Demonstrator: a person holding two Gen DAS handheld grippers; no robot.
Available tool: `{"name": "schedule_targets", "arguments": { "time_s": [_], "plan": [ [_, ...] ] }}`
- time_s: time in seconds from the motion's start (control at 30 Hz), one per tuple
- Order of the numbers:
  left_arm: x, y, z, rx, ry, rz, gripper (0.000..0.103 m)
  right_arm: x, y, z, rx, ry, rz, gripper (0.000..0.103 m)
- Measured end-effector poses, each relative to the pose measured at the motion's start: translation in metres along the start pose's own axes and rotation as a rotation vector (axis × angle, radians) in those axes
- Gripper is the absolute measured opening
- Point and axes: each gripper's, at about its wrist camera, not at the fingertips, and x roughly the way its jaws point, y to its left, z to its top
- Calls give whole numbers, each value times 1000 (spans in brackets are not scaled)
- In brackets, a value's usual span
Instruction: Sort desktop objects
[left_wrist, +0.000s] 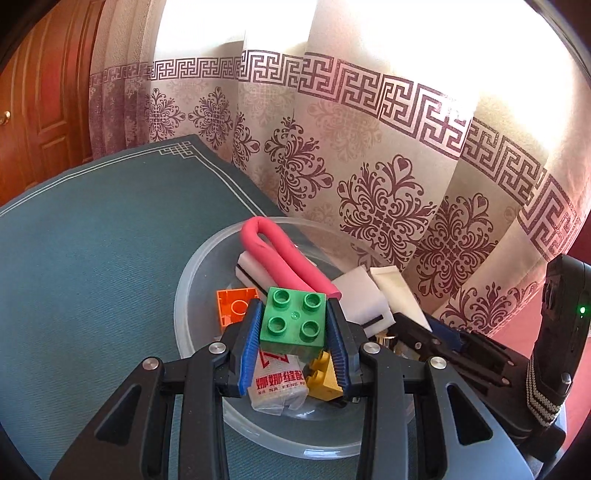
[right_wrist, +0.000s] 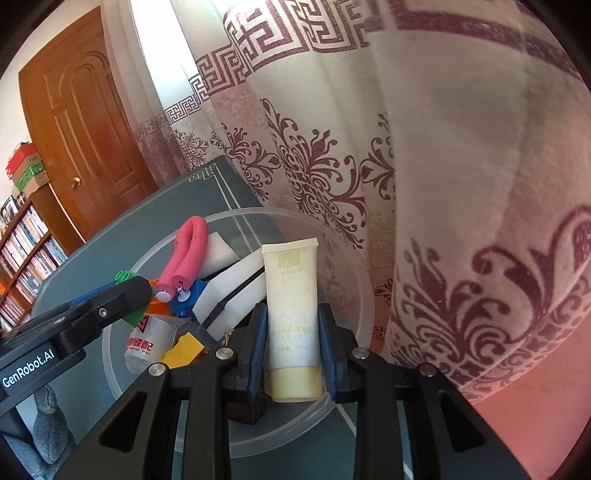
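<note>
My left gripper (left_wrist: 293, 325) is shut on a green four-stud brick (left_wrist: 293, 323) and holds it over a clear plastic bowl (left_wrist: 192, 280). The bowl holds a bent pink foam tube (left_wrist: 284, 254), white sponges (left_wrist: 364, 295), an orange brick (left_wrist: 234, 304), a yellow brick (left_wrist: 323, 376) and a white packet with red print (left_wrist: 277, 384). My right gripper (right_wrist: 291, 332) is shut on a cream tube (right_wrist: 291, 310), upright over the same bowl (right_wrist: 351, 273). The left gripper and green brick (right_wrist: 125, 278) show at the left of the right wrist view.
The bowl stands on a teal mat (left_wrist: 92, 258) near the table's far edge, close to a patterned curtain (left_wrist: 388, 184). A blue brick (right_wrist: 186, 299) lies in the bowl. A wooden door (right_wrist: 81, 122) and bookshelf (right_wrist: 26, 251) stand at the far left.
</note>
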Motion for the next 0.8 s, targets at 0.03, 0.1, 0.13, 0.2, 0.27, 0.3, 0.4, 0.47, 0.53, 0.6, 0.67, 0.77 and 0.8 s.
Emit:
{"name": "schedule_targets", "arguments": {
  "time_s": [0.03, 0.1, 0.13, 0.2, 0.27, 0.3, 0.4, 0.47, 0.53, 0.6, 0.67, 0.77, 0.8],
  "plan": [
    [2, 1, 1, -9, 1, -9, 37, 1, 1, -1, -1, 4, 0, 30],
    [4, 5, 2, -33, 3, -38, 37, 2, 1, -1, -1, 9, 1, 31],
    [6, 6, 2, -44, 10, -56, 37, 2, 1, -1, -1, 9, 1, 31],
    [6, 8, 1, -58, 13, -77, 37, 2, 2, 0, 5, 6, -3, 34],
    [7, 8, 0, -60, 17, -82, 38, 1, 1, 2, 15, 2, -3, 45],
    [6, 8, 0, -59, 17, -87, 46, 0, 0, 2, 20, -1, -1, 51],
    [1, 7, -1, -57, -1, -102, 54, -6, 0, 2, 28, -16, 4, 65],
    [-3, 6, -2, -54, -6, -104, 54, -10, 1, 2, 20, -23, 6, 66],
    [-6, 8, -3, -59, -6, -101, 54, -15, 2, -1, 10, -30, 6, 66],
    [-10, 11, -5, -69, -5, -95, 54, -20, 4, -4, -1, -35, 2, 69],
    [-15, 13, -8, -77, -5, -91, 54, -24, 5, -7, -6, -33, 5, 72],
    [-25, 15, -12, -79, -18, -76, 54, -28, 7, -14, -8, -25, 9, 80],
    [-29, 15, -14, -78, -25, -66, 54, -30, 8, -16, -8, -19, 10, 80]
  ]
}}
